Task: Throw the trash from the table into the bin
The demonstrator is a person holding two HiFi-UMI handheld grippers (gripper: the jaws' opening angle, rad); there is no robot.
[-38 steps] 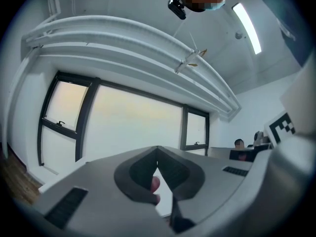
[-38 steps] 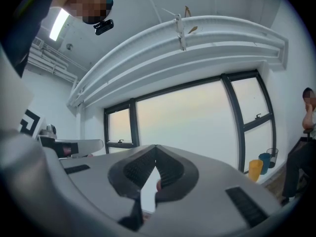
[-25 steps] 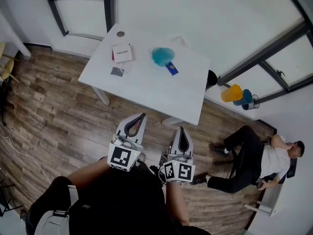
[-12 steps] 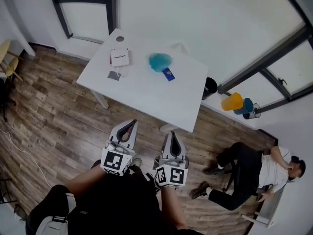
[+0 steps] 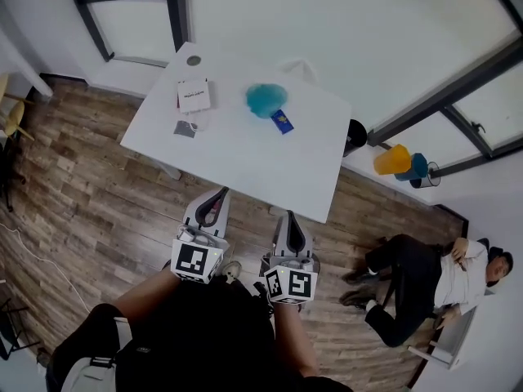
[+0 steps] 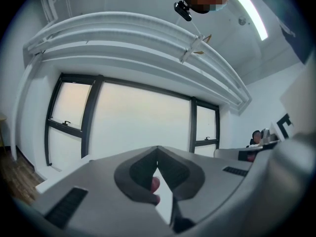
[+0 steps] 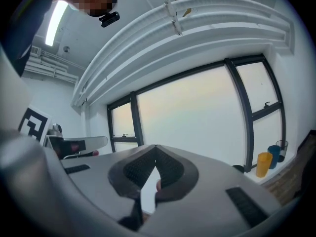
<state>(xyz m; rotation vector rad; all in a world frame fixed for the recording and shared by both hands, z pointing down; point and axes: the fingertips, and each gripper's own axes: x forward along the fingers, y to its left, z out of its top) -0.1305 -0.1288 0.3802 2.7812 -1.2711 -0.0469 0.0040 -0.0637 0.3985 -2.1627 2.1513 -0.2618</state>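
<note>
On the white table [image 5: 245, 158] lie a crumpled teal wad [image 5: 266, 100], a small blue wrapper [image 5: 283, 122], a white card box [image 5: 194, 96] and a small grey packet [image 5: 185, 128]. A black bin [image 5: 355, 133] stands on the floor past the table's right end. My left gripper [image 5: 221, 193] and right gripper [image 5: 288, 216] hover side by side over the floor just short of the table's near edge. Both point at the table and are shut with nothing in them. In the gripper views, the left gripper [image 6: 157, 148] and right gripper [image 7: 156, 147] have their jaw tips touching.
A small round grey disc [image 5: 193, 60] sits at the table's far corner. A yellow cup [image 5: 391, 159] and a blue cup [image 5: 417, 166] stand on the sill by the window. A person [image 5: 425, 272] sits on the floor at the right. Wooden floor surrounds the table.
Both grippers have moved closer to the table's near edge and a little lower, staying shut. The things on the table have not moved.
</note>
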